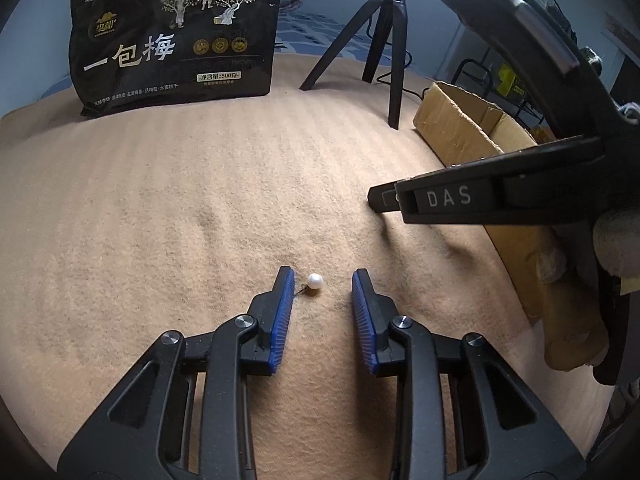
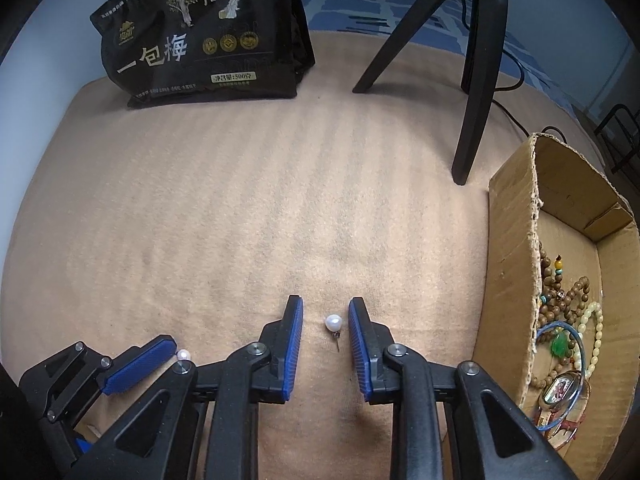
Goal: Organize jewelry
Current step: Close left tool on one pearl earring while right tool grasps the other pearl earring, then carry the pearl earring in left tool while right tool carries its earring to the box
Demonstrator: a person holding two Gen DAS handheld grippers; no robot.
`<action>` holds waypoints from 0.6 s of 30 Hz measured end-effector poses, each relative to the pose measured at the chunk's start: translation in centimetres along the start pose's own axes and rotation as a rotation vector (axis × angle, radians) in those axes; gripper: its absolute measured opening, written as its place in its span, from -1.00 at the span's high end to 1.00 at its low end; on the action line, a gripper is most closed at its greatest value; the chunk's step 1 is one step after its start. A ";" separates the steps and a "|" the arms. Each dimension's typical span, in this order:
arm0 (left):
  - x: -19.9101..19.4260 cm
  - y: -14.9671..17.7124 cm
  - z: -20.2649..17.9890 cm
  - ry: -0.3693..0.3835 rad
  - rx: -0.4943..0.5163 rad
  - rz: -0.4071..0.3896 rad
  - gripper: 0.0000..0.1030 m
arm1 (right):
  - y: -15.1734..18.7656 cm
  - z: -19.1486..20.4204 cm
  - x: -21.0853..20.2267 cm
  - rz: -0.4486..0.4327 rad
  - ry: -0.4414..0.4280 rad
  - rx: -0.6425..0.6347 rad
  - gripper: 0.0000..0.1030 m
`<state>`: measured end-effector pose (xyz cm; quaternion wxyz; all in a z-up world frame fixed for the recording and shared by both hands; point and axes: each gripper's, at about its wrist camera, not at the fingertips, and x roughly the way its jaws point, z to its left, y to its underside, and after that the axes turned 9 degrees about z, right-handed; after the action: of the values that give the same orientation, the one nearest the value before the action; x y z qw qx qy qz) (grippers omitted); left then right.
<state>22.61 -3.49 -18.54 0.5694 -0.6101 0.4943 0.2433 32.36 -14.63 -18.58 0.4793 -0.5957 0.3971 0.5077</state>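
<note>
Between my left fingers (image 1: 323, 280) lies a small white pearl stud earring (image 1: 315, 281), nearer the left-hand blue ribbed pad (image 1: 283, 304), its thin metal post pointing at that pad and all but touching it. So its long axis runs across the gap, from pad to pad. The fingers stand apart and grip nothing.

My right fingers (image 2: 325, 318) bracket a second white pearl stud (image 2: 333, 323), which sits closer to the right-hand pad. Its post trails back toward me, along the fingers, not across them. These fingers too are open, no pad pressing on the pearl.

Each hand is nearest its own earring, and I judge a plain squeeze should take each pearl.

Both grippers tilt steeply down at the tan felt-covered surface (image 2: 224, 208), side by side. To my right the open cardboard box (image 2: 510, 280) already holds bead strings and bangles.
</note>
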 end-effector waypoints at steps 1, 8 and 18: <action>0.1 -0.1 0.0 -0.002 0.000 0.003 0.44 | -0.1 0.1 0.1 0.002 0.002 -0.001 0.57; 0.5 -0.6 0.5 -0.018 -0.022 0.012 0.79 | -0.5 -0.2 0.5 0.010 -0.003 0.013 0.78; -0.2 0.0 0.3 -0.029 -0.026 0.012 0.84 | -0.1 -0.5 0.1 -0.010 -0.030 0.027 0.88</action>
<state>22.63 -3.16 -18.39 0.5669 -0.6109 0.4866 0.2620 32.60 -15.09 -18.63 0.4956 -0.5837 0.3936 0.5086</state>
